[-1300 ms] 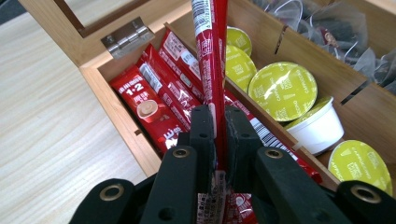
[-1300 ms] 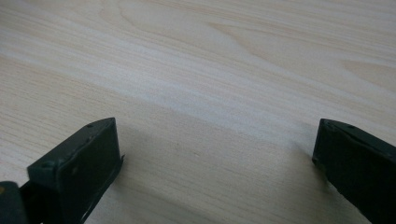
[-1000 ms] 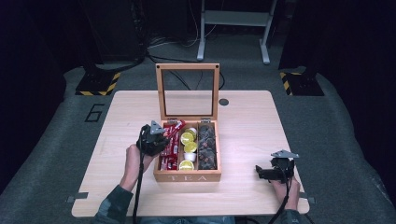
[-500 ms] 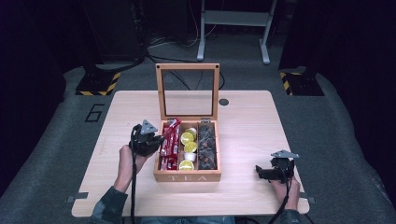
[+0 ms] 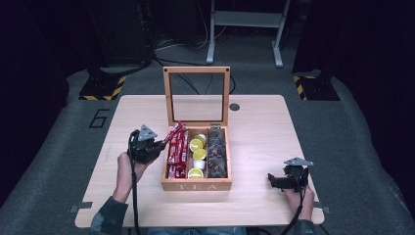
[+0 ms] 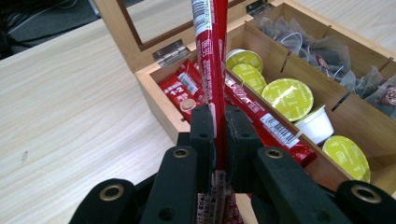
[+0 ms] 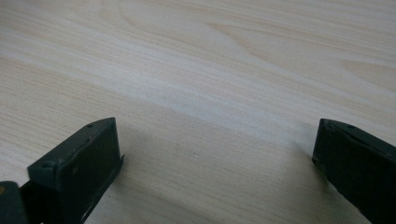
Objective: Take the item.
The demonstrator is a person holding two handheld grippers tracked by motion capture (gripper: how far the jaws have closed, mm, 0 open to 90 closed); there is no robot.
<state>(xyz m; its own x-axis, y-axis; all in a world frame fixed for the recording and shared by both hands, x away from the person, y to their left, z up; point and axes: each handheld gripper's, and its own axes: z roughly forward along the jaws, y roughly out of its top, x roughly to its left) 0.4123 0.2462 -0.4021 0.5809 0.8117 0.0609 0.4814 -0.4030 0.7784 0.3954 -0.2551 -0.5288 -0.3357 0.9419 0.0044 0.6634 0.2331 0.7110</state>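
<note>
A wooden tea box (image 5: 195, 186) stands mid-table with its glass lid (image 5: 196, 70) upright. Red stick packets (image 5: 178, 155) fill its left compartment, yellow-lidded capsules (image 5: 197, 144) the middle one, dark tea bags (image 5: 217, 152) the right one. My left gripper (image 5: 157, 147) sits just left of the box, shut on one red stick packet (image 6: 212, 56). That packet (image 5: 172, 131) slants up over the left compartment, and the left gripper (image 6: 219, 116) pinches its lower end. My right gripper (image 5: 273, 181) rests open near the table's front right, and the right gripper (image 7: 215, 154) has bare wood between its fingers.
A small black disc (image 5: 234, 106) lies on the table behind the box. Bare tabletop (image 5: 269, 132) stretches right of the box and more lies to its left (image 5: 127, 117). Beyond the table stand a metal frame (image 5: 244, 19) and hazard-striped bases (image 5: 103, 88).
My left gripper has drawn back to the left, away from the box, taking the red stick packet with it so the packet now slants up. The right gripper has stayed put.
</note>
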